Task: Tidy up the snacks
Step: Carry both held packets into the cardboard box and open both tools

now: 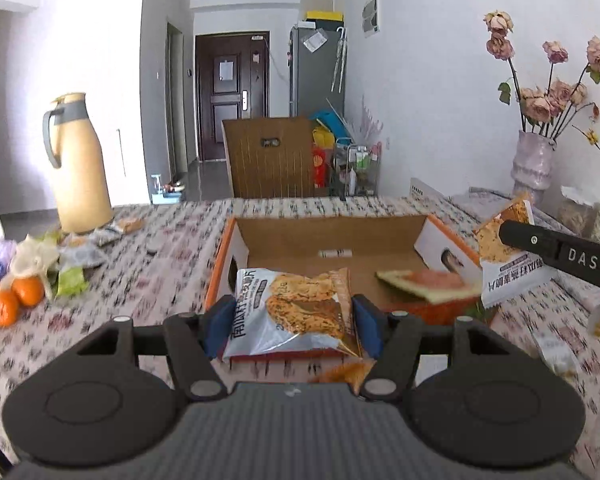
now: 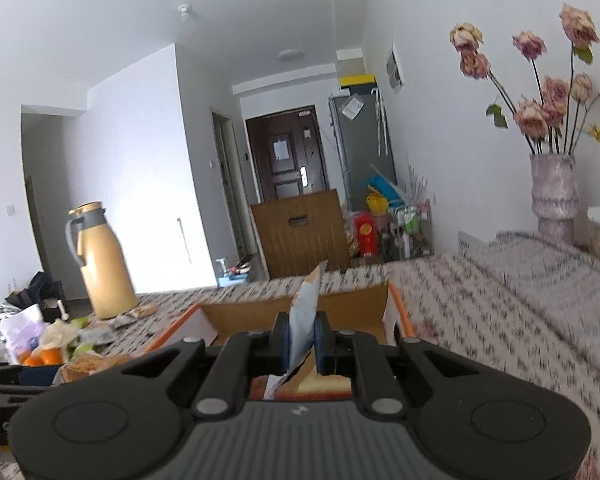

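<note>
Left wrist: L tongs (image 1: pixel 290 322) grip snack pack (image 1: pixel 300 312), box (image 1: pixel 328 236) rim ahead

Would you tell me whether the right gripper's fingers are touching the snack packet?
Touching: the right wrist view shows the right gripper fingers pinching the snack packet.

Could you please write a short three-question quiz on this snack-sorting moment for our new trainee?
1. True or false: the left claw is empty.
2. Multiple choice: the packet in the right claw is held A) edge-on and upright, B) flat, C) crumpled in a ball.
3. Short answer: what lies inside the cardboard box, toward its right side?

Key
1. False: a snack packet sits between its blue pads.
2. A: the thin packet stands upright between the pads, above the box.
3. A flat green-edged packet.
</note>
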The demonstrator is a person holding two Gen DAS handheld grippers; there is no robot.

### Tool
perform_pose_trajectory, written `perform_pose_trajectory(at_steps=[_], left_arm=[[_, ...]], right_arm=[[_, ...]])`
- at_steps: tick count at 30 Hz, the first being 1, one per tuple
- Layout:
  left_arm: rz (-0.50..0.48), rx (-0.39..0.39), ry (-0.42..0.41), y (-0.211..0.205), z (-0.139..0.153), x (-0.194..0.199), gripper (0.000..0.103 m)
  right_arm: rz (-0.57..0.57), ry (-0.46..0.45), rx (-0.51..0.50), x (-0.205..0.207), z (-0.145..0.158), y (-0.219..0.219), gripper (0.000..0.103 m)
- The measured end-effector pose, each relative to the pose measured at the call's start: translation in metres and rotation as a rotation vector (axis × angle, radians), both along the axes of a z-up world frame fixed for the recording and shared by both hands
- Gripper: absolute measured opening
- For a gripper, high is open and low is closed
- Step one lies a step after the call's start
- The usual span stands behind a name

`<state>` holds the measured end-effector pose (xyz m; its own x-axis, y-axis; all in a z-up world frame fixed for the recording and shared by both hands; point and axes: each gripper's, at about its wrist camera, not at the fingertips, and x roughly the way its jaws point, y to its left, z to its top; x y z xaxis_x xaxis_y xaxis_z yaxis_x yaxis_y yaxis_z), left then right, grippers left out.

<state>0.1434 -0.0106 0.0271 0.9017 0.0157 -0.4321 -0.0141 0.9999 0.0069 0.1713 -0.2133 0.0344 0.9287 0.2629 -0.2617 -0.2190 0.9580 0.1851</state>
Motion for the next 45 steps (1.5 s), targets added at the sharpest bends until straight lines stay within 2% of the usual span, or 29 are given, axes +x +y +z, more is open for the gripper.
perform_pose_trajectory(at_steps=[5,11,17,23,27,28,29,31,33,34,35,36,38,45], left_arm=[[0.003,0.028,-0.011,-0.005,0.007,0.034,0.064],[0.017,0.02,0.011,-0.007,0.006,0.078,0.064],[0.062,-0.002,0.034,0.001,-0.005,0.111,0.064],[0.055,-0.009,0.074,0.006,-0.026,0.125,0.064],[0.035,-0.027,0.097,0.008,-0.034,0.126,0.072],[0.03,-0.033,0.097,0.008,-0.035,0.125,0.079],[0.032,-0.033,0.089,0.008,-0.034,0.122,0.088],[0.046,-0.027,0.063,0.008,-0.032,0.118,0.098],[0.054,-0.03,0.047,0.008,-0.03,0.114,0.103],[0.057,-0.034,0.04,0.009,-0.029,0.113,0.103],[0.058,-0.04,0.038,0.009,-0.028,0.111,0.103],[0.057,-0.045,0.039,0.01,-0.028,0.111,0.103],[0.065,-0.048,0.041,0.012,-0.027,0.111,0.103],[0.065,-0.069,0.039,0.013,-0.023,0.107,0.103]], right_arm=[[-0.008,-0.006,-0.021,0.038,0.008,0.003,0.012],[0.008,0.034,-0.027,0.082,0.003,0.011,0.012],[0.022,0.095,-0.035,0.114,-0.018,0.015,0.012],[0.018,0.148,-0.016,0.129,-0.042,0.01,0.012],[0.031,0.17,-0.025,0.132,-0.048,0.01,0.015],[0.024,0.169,-0.033,0.132,-0.049,0.01,0.016],[0.021,0.171,-0.038,0.131,-0.049,0.01,0.019],[0.014,0.163,-0.033,0.129,-0.048,0.008,0.035],[-0.017,0.142,-0.038,0.125,-0.047,0.007,0.072],[-0.033,0.134,-0.037,0.124,-0.045,0.005,0.08],[-0.051,0.127,-0.033,0.123,-0.044,0.003,0.093],[-0.065,0.12,-0.028,0.122,-0.044,0.001,0.099],[-0.078,0.117,-0.015,0.121,-0.042,-0.003,0.103],[-0.074,0.123,-0.003,0.121,-0.04,-0.006,0.103]])
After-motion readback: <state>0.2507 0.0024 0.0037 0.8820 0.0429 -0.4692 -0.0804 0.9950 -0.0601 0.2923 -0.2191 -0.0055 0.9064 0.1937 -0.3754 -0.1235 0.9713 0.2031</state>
